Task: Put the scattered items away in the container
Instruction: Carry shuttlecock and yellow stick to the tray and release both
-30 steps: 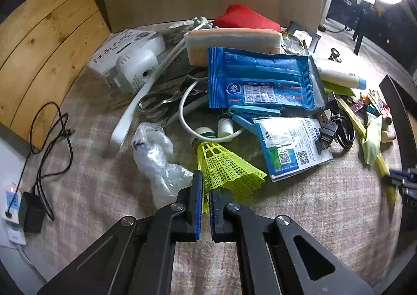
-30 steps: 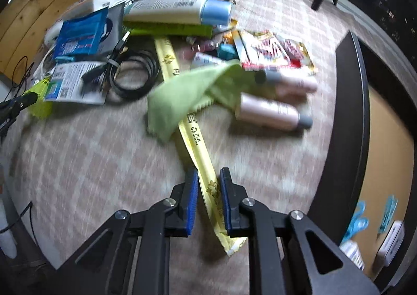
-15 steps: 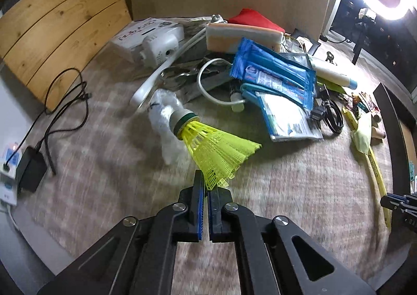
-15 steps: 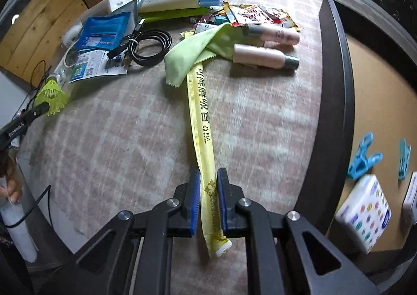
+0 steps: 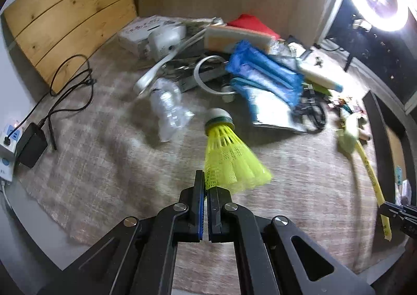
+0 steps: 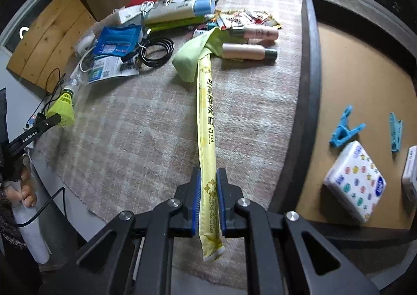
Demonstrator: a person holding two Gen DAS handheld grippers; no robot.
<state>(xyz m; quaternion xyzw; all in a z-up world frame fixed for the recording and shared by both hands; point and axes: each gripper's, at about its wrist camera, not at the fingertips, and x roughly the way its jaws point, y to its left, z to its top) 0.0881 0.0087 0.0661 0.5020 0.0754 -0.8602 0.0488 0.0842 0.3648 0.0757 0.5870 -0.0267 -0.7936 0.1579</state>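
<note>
Your left tool [image 5: 207, 185] is closed tight on the skirt edge of the yellow shuttlecock [image 5: 227, 157]. The shuttlecock is clear of the worktop [image 5: 109, 164], cork end pointing away from the tool. In the right wrist view the same tool [image 6: 56, 120] and shuttlecock [image 6: 63, 110] appear at the far left, above the worktop edge.

Your right tool [image 6: 208, 185] is clamped on the long yellow sleeve [image 6: 206, 123] near its lower end. A short tail of the sleeve hangs past the fingers. Its far end reaches the green cloth [image 6: 194, 57]; whether it lies under the cloth cannot be told.

The container [image 6: 310, 91] lies just right of the right tool. It holds two blue clips [image 6: 345, 129], a spotted tissue pack [image 6: 355, 180] and a white item cut off by the frame edge.

Scattered on the worktop:
- two pink bottles [image 6: 247, 51], beside the cloth
- a coiled black cable [image 6: 156, 52]
- a blue packet [image 6: 117, 41]
- a white tube [image 6: 179, 11] with a blue cap
- a crumpled clear wrapper [image 5: 169, 107]
</note>
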